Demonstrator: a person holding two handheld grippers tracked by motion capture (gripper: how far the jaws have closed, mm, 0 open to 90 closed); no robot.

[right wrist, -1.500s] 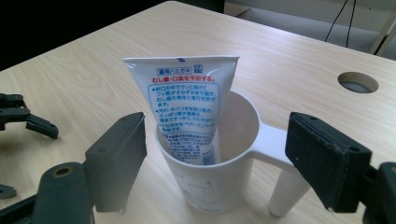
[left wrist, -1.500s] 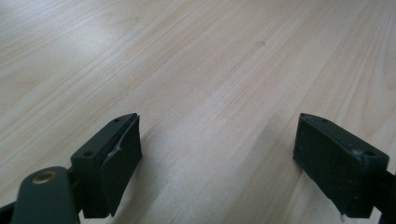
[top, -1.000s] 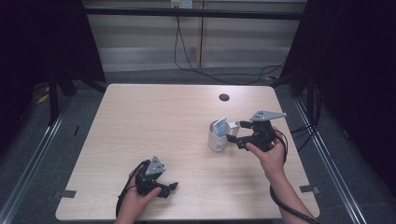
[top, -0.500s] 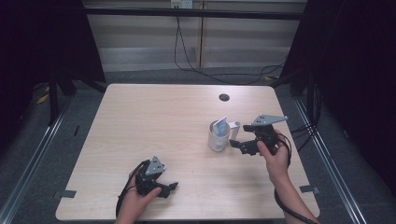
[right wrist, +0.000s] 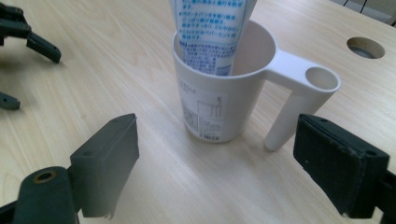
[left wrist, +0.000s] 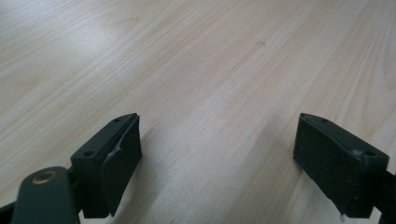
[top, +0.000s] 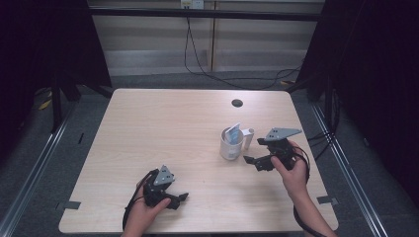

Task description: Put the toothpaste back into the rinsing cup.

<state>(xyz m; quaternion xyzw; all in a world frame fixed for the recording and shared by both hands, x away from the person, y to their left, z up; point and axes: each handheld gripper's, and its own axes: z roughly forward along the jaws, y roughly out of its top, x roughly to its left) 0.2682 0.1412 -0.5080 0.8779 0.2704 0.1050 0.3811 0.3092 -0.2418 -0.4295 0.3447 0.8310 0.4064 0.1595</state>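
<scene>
One white plastic cup with a hollow side handle (top: pixel 231 144) stands upright on the pale wooden tabletop (top: pixel 163 128), toward its right edge, holding one white-and-blue printed tube (top: pixel 232 134). The right hand-held gripper (top: pixel 255 161) sits just beside it, jaws wide apart, gripping nothing. The left hand-held gripper (top: pixel 181 199), near the front edge, is likewise spread and empty. One round hole (top: pixel 237 103) lies near the far edge.
</scene>
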